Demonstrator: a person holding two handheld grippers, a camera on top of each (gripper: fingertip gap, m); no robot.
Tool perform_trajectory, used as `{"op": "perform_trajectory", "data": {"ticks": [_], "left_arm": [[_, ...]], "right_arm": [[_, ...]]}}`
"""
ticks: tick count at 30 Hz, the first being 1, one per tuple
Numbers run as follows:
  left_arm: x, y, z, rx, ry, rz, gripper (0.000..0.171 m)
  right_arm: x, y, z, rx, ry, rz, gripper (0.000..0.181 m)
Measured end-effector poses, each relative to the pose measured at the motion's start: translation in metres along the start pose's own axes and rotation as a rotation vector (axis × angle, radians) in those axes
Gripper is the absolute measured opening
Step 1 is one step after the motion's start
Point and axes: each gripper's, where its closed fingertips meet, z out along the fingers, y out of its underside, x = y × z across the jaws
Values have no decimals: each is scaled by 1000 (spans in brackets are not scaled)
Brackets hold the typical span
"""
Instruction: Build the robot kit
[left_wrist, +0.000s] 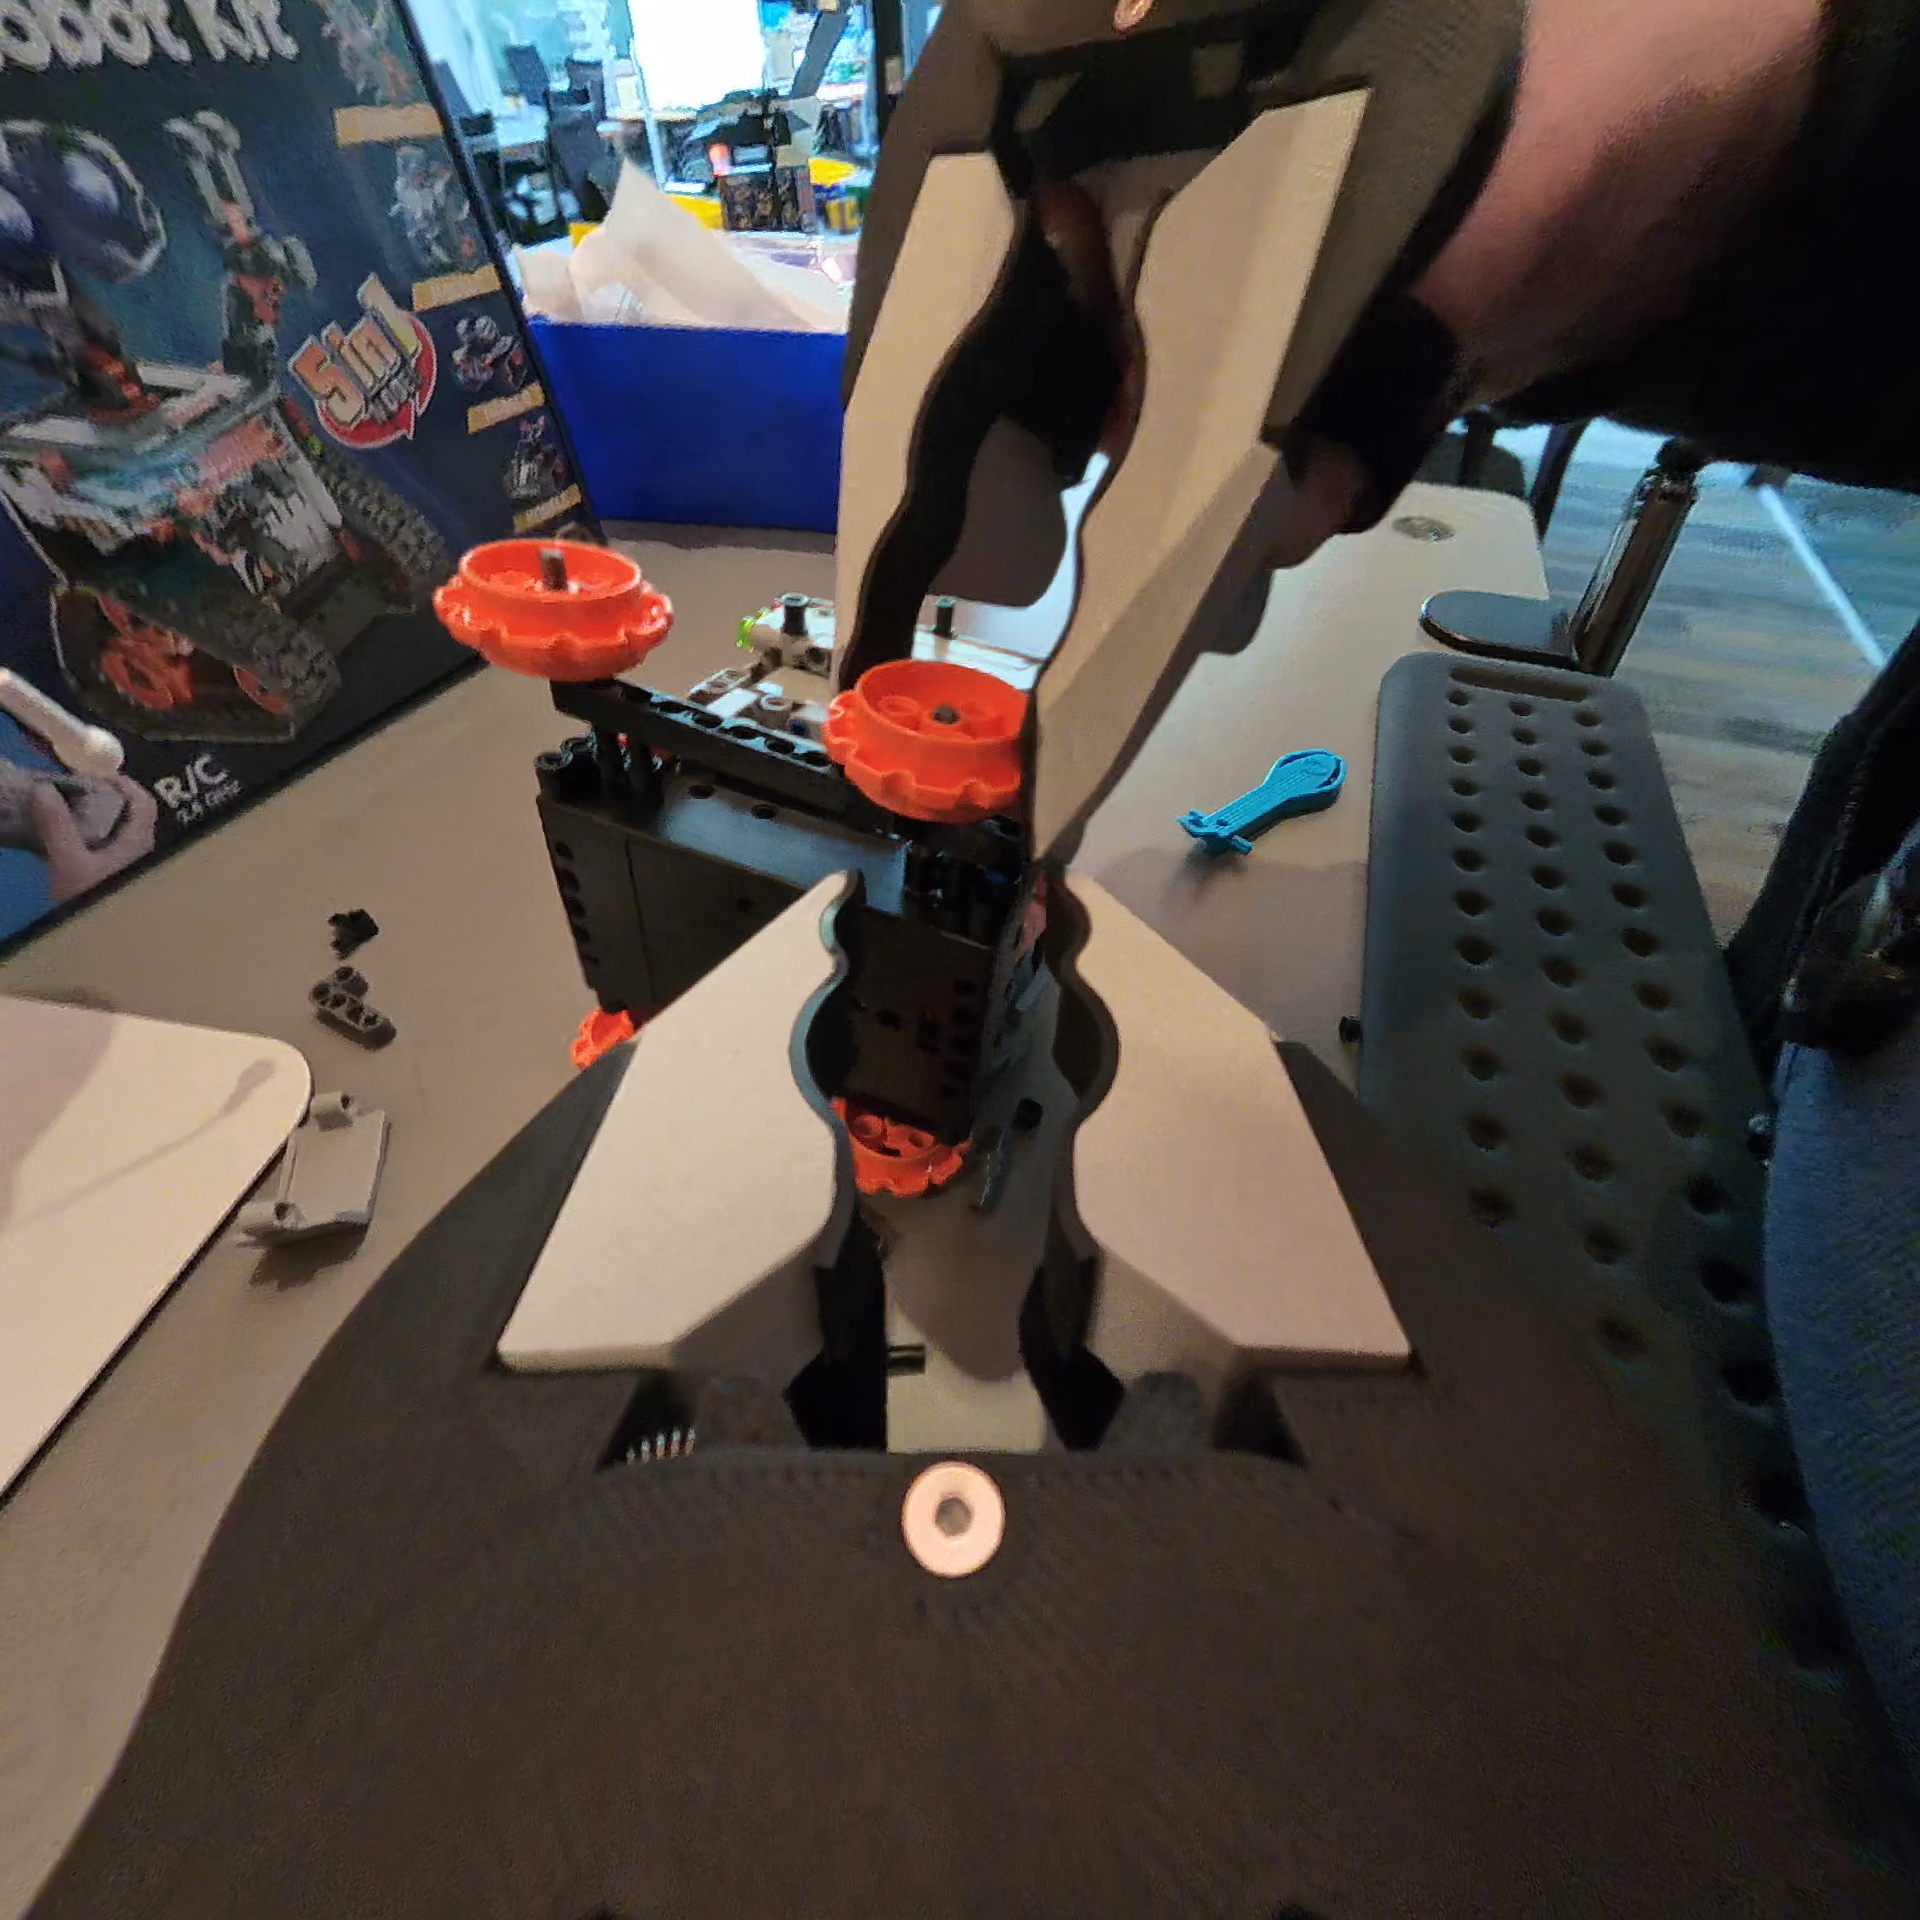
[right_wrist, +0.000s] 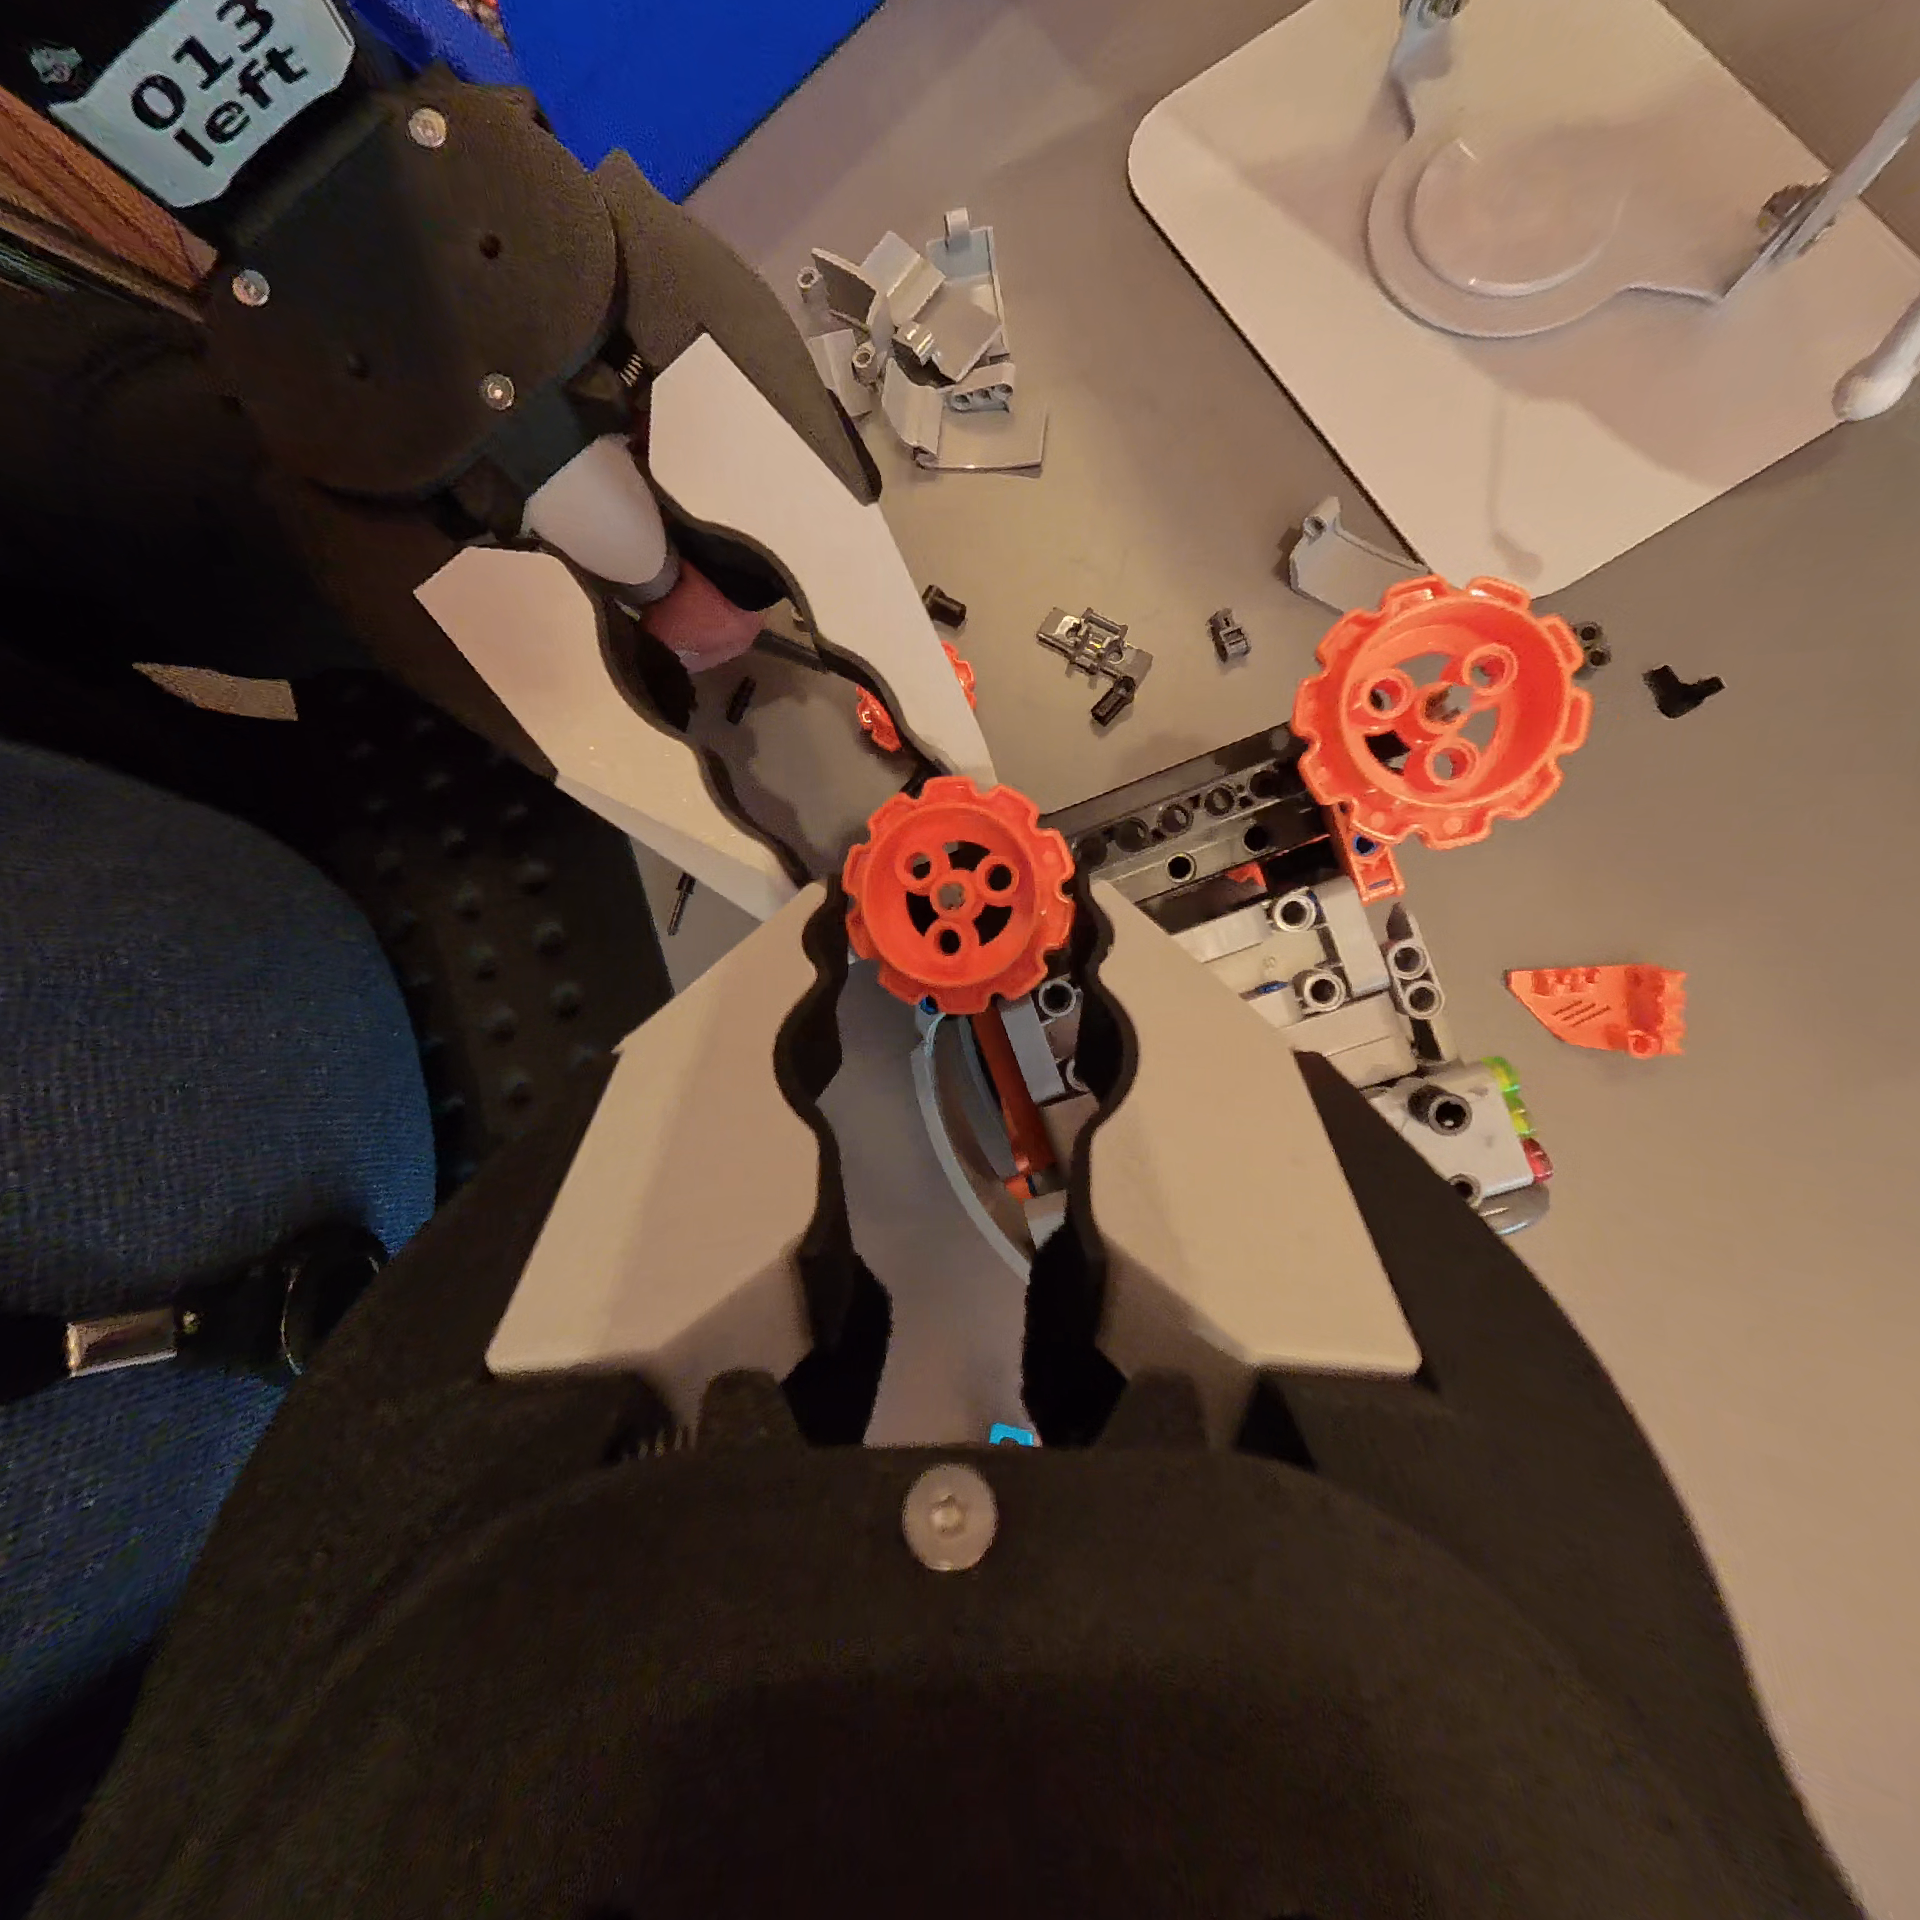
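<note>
Item: brick-built model (left_wrist: 748, 862), black body, standing on grey table (left_wrist: 468, 831).

Left gripper (left_wrist: 951, 894): fingers narrowly parted, clamping the model's black block.

Right gripper (right_wrist: 956, 904): tips closed on the near orange sprocket wheel (right_wrist: 956, 894).

Second orange wheel (right_wrist: 1439, 712): free, on the same black beam.

Handling judgement: steady clamp below; keep the wheel pinch square to its axle.

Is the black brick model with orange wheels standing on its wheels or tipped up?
Tipped up. The black brick model with orange toothed wheels stands on end, two wheels raised and facing up, held between the left tongs.
</note>
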Motion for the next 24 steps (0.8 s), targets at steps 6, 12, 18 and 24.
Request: {"op": "perform_trajectory", "data": {"ticks": [6, 12, 18, 24], "left_arm": [[2, -8, 8, 31, 48, 25, 44], [3, -3, 16, 31, 90, 32, 29], [0, -1, 19, 49, 75, 26, 25], [1, 0, 22, 53, 78, 6, 24]], "right_arm": [[2, 0, 0, -22, 15, -40, 40], [7, 2, -4, -13, 13, -4, 39], [9, 3, -5, -41, 32, -10, 39], [9, 6, -8, -38, -21, 66, 39]]}}
